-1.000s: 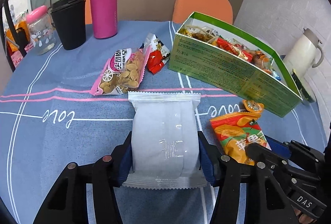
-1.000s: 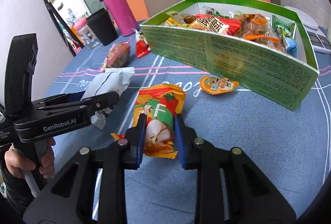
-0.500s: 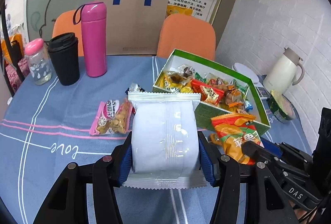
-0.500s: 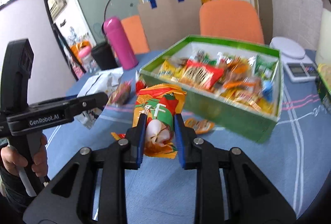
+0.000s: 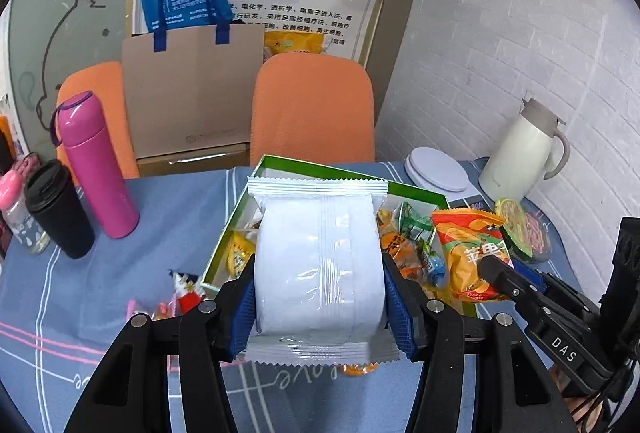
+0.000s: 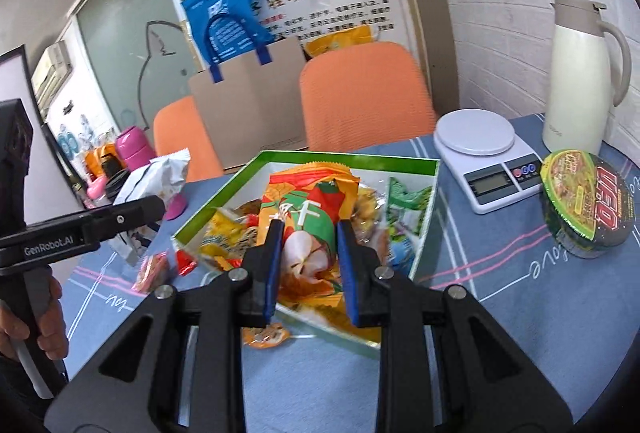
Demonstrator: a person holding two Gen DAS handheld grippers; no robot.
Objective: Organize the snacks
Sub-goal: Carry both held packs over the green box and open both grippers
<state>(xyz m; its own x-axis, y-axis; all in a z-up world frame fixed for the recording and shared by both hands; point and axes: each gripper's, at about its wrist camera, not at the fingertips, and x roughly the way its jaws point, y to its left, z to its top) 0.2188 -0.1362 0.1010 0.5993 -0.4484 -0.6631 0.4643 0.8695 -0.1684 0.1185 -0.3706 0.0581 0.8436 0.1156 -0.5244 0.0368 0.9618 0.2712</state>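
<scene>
My left gripper [image 5: 320, 297] is shut on a white snack packet [image 5: 318, 265], held in the air in front of the green snack box [image 5: 304, 169]. My right gripper [image 6: 308, 261] is shut on an orange apple-chip bag [image 6: 308, 201], raised over the near edge of the same green box [image 6: 344, 156], which holds several wrapped snacks. In the left wrist view the orange bag [image 5: 468, 249] hangs at the right, pinched by the other gripper. A few small packets [image 6: 154, 269] lie on the blue tablecloth left of the box, and one orange packet [image 6: 266, 337] lies in front of it.
A pink flask [image 5: 96, 165], a black cup [image 5: 58, 209] and a small jar [image 5: 16, 209] stand at the left. A white kitchen scale [image 6: 484, 153], a cream jug [image 6: 580, 73] and a noodle bowl [image 6: 584, 201] stand right of the box. Orange chairs [image 5: 312, 109] stand behind the table.
Both grippers have risen from the table with their packets and moved toward the green box, so its inside now shows from above. Both stay shut.
</scene>
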